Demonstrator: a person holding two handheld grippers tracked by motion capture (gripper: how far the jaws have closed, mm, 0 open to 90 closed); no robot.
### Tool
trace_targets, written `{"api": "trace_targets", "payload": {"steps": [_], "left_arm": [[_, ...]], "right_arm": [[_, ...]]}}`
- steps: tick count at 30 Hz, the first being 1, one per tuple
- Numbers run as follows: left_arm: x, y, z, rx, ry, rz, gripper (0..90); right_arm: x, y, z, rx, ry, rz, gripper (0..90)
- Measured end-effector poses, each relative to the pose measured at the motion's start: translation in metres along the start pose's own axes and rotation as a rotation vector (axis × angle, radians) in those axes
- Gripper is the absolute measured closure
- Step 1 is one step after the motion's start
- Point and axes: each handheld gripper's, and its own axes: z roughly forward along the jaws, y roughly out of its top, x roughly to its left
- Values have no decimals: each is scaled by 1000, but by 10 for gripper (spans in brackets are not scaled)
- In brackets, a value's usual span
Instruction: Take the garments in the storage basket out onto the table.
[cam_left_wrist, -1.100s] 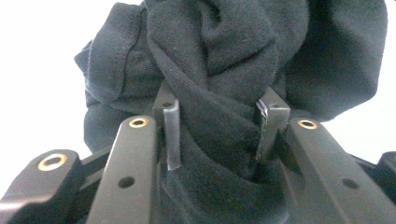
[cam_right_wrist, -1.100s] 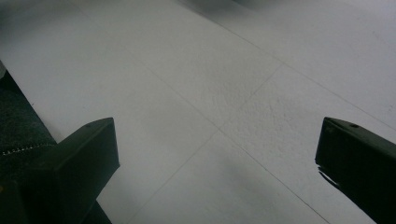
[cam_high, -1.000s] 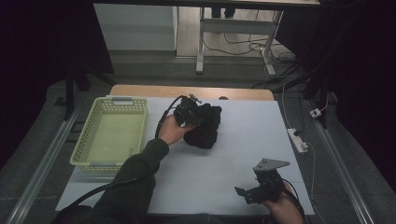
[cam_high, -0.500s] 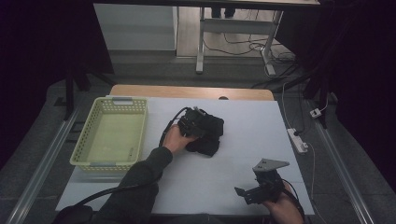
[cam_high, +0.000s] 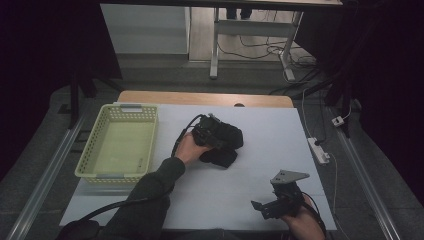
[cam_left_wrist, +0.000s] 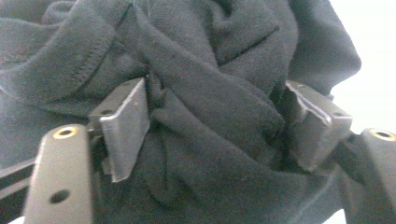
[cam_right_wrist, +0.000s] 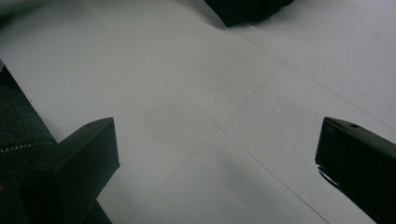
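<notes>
A crumpled black garment (cam_high: 227, 146) lies on the white table (cam_high: 280, 130) near its middle. My left gripper (cam_high: 207, 132) is pushed into it from the left. In the left gripper view the jaws (cam_left_wrist: 217, 126) have just been opening and stand apart, with a fold of the black garment (cam_left_wrist: 210, 93) still bunched between the pads and no longer pinched. My right gripper (cam_high: 270, 207) rests low at the table's near right edge. Its jaws (cam_right_wrist: 217, 154) are wide open over bare white table, and a corner of the garment (cam_right_wrist: 247, 9) shows far ahead.
A pale yellow-green mesh basket (cam_high: 120, 107) stands on the left side of the table. A white power strip (cam_high: 318, 150) lies on the floor past the table's right edge. A wooden strip (cam_high: 205, 98) borders the far edge.
My left gripper has sunk with the garment, which has settled lower and flatter on the table. The right gripper has kept still.
</notes>
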Motion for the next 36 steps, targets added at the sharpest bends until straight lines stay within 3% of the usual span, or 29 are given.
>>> {"api": "trace_targets", "payload": {"steps": [2, 13, 16, 26, 36], "left_arm": [[-1, 1, -2, 0, -2, 1, 203], [-1, -1, -15, -36, -8, 18, 50], [-1, -1, -19, -55, -26, 22, 21], [-1, -3, -40, -103, -64, 39, 0], [0, -12, -56, -136, -97, 29, 0]], "right_arm": [[0, 0, 0, -2, 0, 0, 0], [0, 0, 0, 2, -2, -2, 0], [0, 0, 0, 2, -2, -2, 0], [0, 0, 0, 2, -2, -3, 0], [0, 0, 0, 0, -2, 2, 0]]}}
